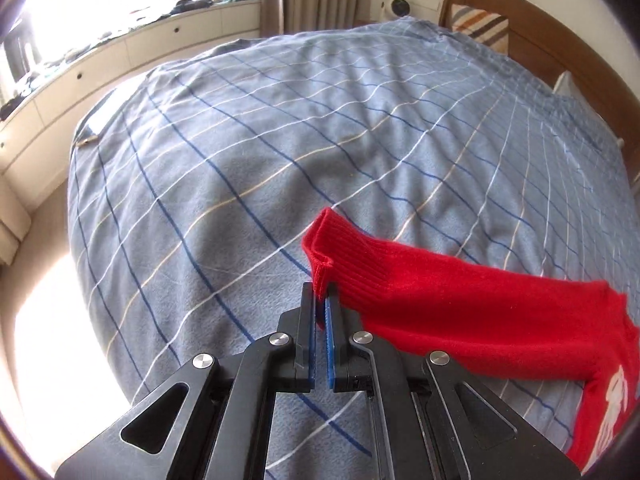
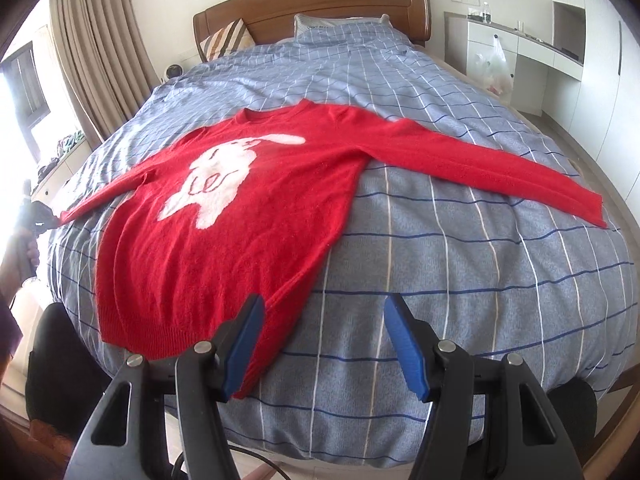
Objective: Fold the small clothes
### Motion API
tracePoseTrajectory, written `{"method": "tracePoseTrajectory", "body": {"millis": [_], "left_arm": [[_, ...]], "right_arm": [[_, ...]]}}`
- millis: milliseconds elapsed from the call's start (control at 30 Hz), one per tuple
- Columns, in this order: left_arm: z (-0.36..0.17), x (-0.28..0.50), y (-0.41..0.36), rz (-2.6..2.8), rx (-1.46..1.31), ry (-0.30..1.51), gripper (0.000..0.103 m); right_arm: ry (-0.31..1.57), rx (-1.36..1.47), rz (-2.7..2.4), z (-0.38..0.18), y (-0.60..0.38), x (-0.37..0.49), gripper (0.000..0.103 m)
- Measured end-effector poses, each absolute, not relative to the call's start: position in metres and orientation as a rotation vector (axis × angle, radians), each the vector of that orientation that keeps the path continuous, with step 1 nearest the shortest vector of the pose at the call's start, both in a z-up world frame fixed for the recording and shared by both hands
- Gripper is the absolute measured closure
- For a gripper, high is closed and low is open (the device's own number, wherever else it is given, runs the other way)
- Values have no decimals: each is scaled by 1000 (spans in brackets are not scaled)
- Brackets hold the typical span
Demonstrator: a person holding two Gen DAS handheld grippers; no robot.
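A bed [image 2: 460, 248] covered in a blue checked duvet fills both views, its wooden headboard [image 2: 312, 4] at the far end and a striped pillow [image 2: 226, 40] at the far left. A red sweater [image 2: 224, 216] with a white rabbit motif [image 2: 224, 176] lies face up across the near half of the bed, collar toward the headboard and ribbed hem toward the near edge, so the body runs near to far, slightly slanted. Its sleeves spread along the crosswise axis: the right sleeve [image 2: 492, 160] stretches flat toward the right side of the bed, and the left sleeve [image 2: 108, 192] reaches to the left edge.

In the left wrist view, the left tool [image 1: 320, 300] is clamped on the ribbed cuff [image 1: 324, 248] of the left sleeve, blue pads pinching the knit edge, with the sleeve trailing off to the right of it.

The right tool [image 2: 324, 312] hangs over the near edge of the bed with its blue-padded fingers spread wide and nothing between them; its left finger [image 2: 244, 344] overlaps the sweater's near right hem corner in the picture, though contact cannot be told.
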State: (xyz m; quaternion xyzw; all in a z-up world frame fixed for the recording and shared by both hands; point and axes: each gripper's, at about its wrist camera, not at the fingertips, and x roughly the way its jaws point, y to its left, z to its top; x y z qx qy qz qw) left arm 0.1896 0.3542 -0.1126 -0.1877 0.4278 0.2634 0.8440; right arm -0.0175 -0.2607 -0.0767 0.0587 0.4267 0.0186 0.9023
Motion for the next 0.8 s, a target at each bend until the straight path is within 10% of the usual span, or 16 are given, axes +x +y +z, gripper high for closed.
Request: {"method": "tracePoseTrajectory", "body": {"millis": [233,300,367,567,700,800], "left_arm": [[-130,195,350,553,-369,944,97],[-124,189,343,556,-328,946,87],[-114,176,335,555,-308,932,50],[-80,122,286,404,-251,896,37],[-68,88,233,272,-148,894,28],[-71,66,200,164,-132,912,19]], "right_arm": [[937,131,34,-91,-258,-23,41],[962,186,89,-96,-250,-22,34],[1001,290,162,-106,-243,-16,28],[1083,451,147,-148,-216,14,28],[1129,433,34,-161,-233,14,84],[1133,419,-83,-158,-271,-8,84]]}}
